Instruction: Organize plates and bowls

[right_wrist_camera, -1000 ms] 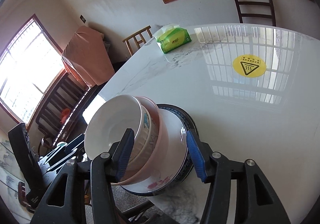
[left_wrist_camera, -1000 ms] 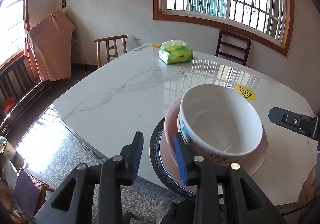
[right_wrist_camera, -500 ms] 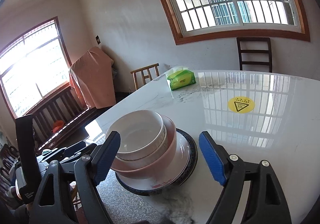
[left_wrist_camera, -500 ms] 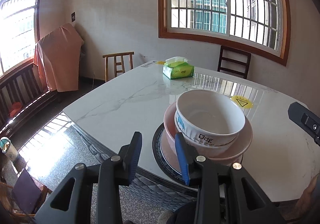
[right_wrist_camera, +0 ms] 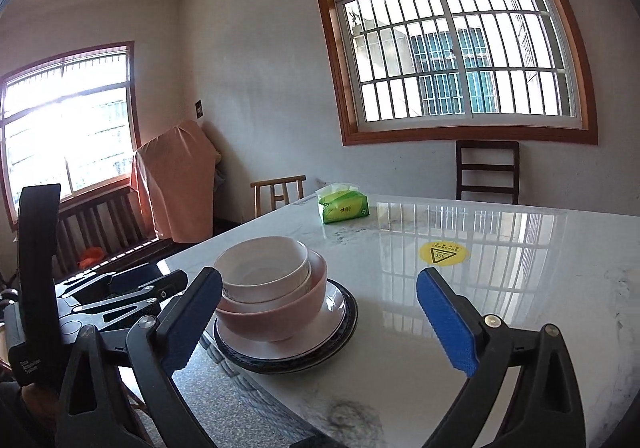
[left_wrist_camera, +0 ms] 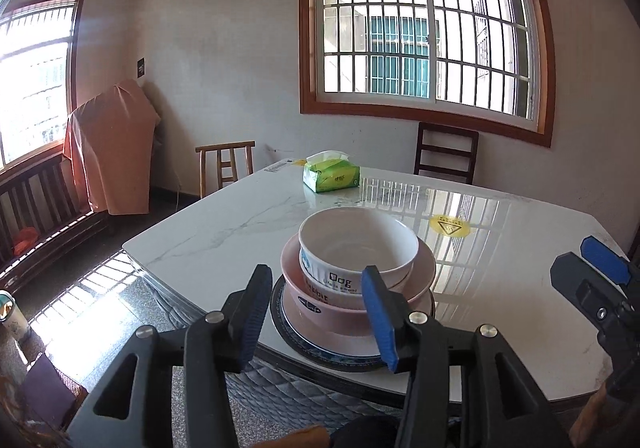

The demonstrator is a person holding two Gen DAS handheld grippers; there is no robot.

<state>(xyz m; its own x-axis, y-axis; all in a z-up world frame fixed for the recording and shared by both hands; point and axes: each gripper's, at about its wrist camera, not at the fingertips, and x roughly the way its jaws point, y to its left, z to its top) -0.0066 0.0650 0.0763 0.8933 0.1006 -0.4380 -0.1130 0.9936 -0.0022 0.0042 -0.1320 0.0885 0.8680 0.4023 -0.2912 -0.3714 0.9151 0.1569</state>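
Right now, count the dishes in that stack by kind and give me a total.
Bowls: 2, a white bowl nested in a pink bowl
Plates: 2, a white plate on a dark-rimmed plate
Total: 4

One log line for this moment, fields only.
stack: white bowl in pink bowl on plates | left gripper: open, empty | right gripper: open, empty | table edge

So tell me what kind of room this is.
Probably a home dining room: a marble-look table with wooden chairs around it, stacked bowls and a tissue pack on top.
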